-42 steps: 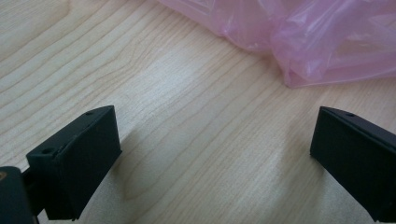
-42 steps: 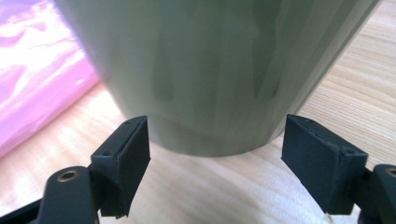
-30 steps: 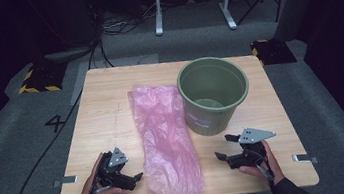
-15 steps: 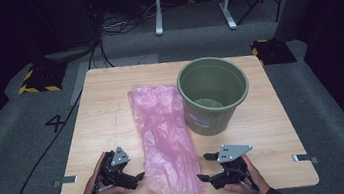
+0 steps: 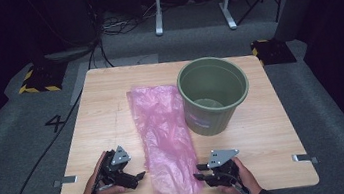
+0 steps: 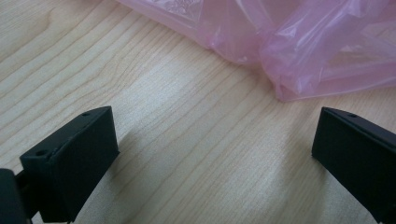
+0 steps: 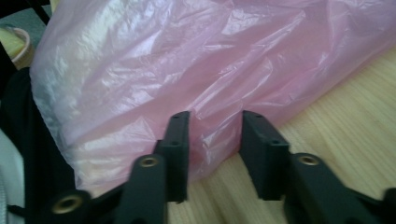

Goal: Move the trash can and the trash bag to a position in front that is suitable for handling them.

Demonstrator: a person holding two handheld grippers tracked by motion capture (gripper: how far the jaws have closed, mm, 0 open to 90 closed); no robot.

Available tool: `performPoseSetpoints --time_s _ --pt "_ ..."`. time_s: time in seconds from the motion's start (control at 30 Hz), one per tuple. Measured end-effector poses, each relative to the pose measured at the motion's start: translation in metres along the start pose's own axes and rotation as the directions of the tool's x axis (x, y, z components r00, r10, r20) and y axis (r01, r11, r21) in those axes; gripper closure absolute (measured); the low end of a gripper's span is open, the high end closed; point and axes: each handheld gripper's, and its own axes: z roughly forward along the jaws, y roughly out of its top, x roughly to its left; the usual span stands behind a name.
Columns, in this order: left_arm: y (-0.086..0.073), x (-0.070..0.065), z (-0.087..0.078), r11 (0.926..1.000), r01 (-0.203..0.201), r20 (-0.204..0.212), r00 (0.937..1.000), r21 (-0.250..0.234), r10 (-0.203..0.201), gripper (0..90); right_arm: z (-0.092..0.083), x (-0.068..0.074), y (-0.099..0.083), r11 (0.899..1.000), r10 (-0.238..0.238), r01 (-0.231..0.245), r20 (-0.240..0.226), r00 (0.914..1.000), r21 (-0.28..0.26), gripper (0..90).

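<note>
The right gripper (image 5: 199,171) sits at the near right edge of the pink plastic bag (image 5: 165,135), its jaws having just been closing to a narrow gap with a fold of the film between them (image 7: 210,135) — whether the pads already pinch it cannot be told. The left gripper (image 5: 140,177) rests low over the wooden table (image 5: 265,130) with its jaws spread wide on bare wood, the bag's crumpled edge (image 6: 299,60) just ahead of them and not touched. Beyond the right gripper, against the bag's far right side, stands the green bucket (image 5: 215,94) — upright.
</note>
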Motion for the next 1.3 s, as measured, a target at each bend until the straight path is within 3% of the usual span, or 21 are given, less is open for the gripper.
performPoseSetpoints --time_s 0.13,0.23,0.57,0.77,0.9,0.97,1.03,1.17,1.2,1.3 --pt "0.001 0.001 0.001 1.0 -0.001 -0.001 1.0 0.001 0.001 0.0 -0.003 -0.005 -0.001 1.0 -0.022 0.022 0.024 0.9995 0.009 81.6" --pt "0.002 0.003 0.002 1.0 0.0 0.002 1.0 0.0 0.0 0.0 -0.008 -0.011 -0.005 1.0 -0.02 0.02 0.037 0.9991 0.009 84.6" --pt "0.01 0.007 0.009 0.9998 0.02 -0.012 0.9997 0.001 -0.02 0.1 -0.045 -0.053 -0.036 1.0 0.031 -0.03 0.092 0.9953 -0.006 86.5" --pt "0.015 0.009 0.011 0.9997 0.026 -0.022 0.9994 0.003 -0.026 1.0 -0.069 -0.078 -0.056 0.996 0.086 -0.083 0.15 0.985 -0.024 85.4" --pt "0.021 0.011 0.012 0.9994 0.033 -0.026 0.9991 -0.008 -0.033 19.3 -0.083 -0.095 -0.069 0.991 0.132 -0.127 0.209 0.969 -0.039 84.7" --pt "0.023 0.012 0.013 0.9997 0.023 -0.025 0.9994 0.001 -0.023 14.2 -0.089 -0.102 -0.073 0.989 0.148 -0.142 0.237 0.9602 -0.044 84.4" --pt "0.023 0.011 0.014 0.9999 0.016 -0.02 0.9997 -0.005 -0.016 17.5 -0.094 -0.109 -0.077 0.986 0.166 -0.158 0.268 0.9491 -0.049 84.2" --pt "0.022 0.014 0.014 0.9996 0.027 -0.026 0.9993 -0.009 -0.027 15.6 -0.104 -0.123 -0.085 0.977 0.211 -0.201 0.321 0.9232 -0.065 83.1" --pt "0.023 0.014 0.013 0.9996 0.026 -0.023 0.9994 -0.01 -0.026 15.7 -0.106 -0.126 -0.087 0.974 0.227 -0.216 0.338 0.9134 -0.071 82.8" --pt "0.024 0.015 0.013 0.9993 0.031 -0.015 0.9994 -0.021 -0.032 15.5 -0.111 -0.132 -0.091 0.969 0.245 -0.233 0.362 0.8995 -0.077 80.9"
